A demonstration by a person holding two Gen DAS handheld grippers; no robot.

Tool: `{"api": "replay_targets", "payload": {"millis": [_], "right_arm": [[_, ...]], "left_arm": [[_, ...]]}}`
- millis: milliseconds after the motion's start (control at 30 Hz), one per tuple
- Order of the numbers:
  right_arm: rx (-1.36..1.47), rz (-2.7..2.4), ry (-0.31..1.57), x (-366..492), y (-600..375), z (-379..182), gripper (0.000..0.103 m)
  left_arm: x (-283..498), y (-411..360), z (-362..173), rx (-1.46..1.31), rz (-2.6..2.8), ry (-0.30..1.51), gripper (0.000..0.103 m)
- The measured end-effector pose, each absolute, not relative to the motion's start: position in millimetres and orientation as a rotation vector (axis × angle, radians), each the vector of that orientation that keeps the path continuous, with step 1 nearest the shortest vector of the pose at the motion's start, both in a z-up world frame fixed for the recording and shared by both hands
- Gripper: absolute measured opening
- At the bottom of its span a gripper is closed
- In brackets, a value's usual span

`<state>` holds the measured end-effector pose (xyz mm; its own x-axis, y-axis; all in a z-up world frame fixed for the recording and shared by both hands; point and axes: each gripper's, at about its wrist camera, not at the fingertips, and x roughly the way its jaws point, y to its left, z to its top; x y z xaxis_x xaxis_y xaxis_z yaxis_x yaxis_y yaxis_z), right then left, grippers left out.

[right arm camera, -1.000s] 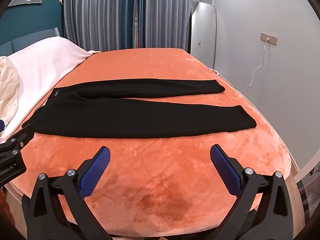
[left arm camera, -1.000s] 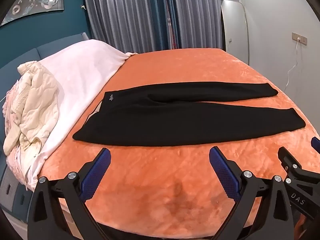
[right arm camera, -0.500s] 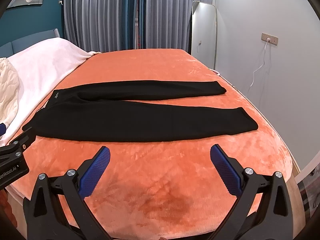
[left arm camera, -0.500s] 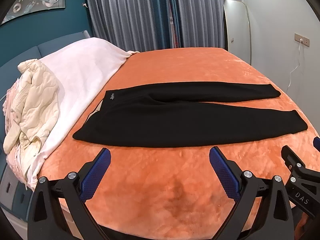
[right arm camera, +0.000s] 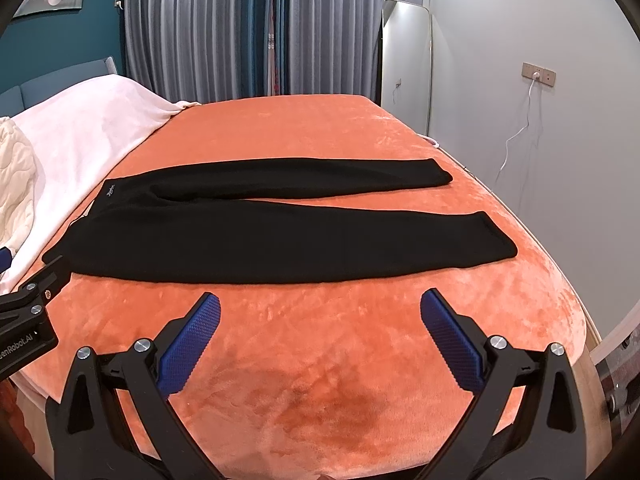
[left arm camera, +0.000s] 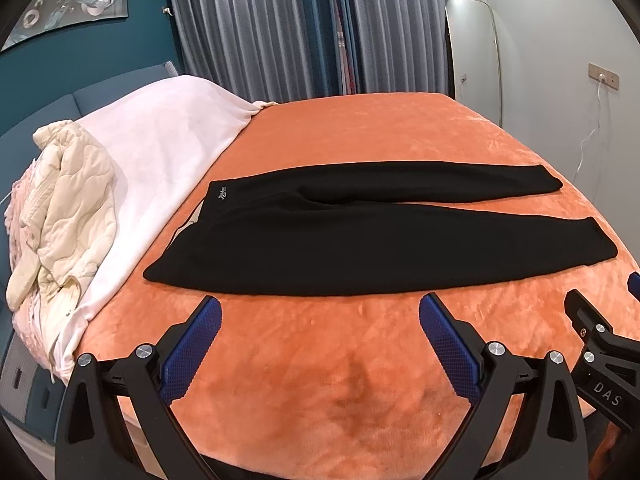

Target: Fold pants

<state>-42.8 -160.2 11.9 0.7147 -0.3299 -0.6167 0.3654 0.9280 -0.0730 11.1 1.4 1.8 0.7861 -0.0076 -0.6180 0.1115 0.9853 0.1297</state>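
Note:
Black pants (left arm camera: 320, 240) lie flat on the orange bed cover (left arm camera: 360, 140), waistband at the left, both legs stretched to the right; they also show in the right wrist view (right arm camera: 280, 240). My left gripper (left arm camera: 320, 308) is open and empty, just short of the near edge of the pants by the waist end. My right gripper (right arm camera: 320, 306) is open and empty, just short of the near leg. Each gripper shows at the edge of the other's view.
A white blanket (left arm camera: 160, 152) and a cream quilted bundle (left arm camera: 68, 200) lie at the left end of the bed. Curtains (left arm camera: 300, 32), a mirror (left arm camera: 472, 48) and a wall socket with a cable (right arm camera: 536, 76) stand behind. The bed's right edge (right arm camera: 576, 300) drops off.
Both grippers have moved a little toward the pants and slightly higher; the pants sit marginally lower in both views. Jaws stay open.

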Motion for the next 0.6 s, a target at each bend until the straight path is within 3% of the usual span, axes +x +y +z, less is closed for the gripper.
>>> {"api": "replay_targets", "payload": {"millis": [600], "right_arm": [[0.055,-0.381,0.670,-42.7,-161.4,13.0,0.098]], "left_arm": [[11.2,-6.4,5.3,0.168,-0.064,0.658,0.097]]}}
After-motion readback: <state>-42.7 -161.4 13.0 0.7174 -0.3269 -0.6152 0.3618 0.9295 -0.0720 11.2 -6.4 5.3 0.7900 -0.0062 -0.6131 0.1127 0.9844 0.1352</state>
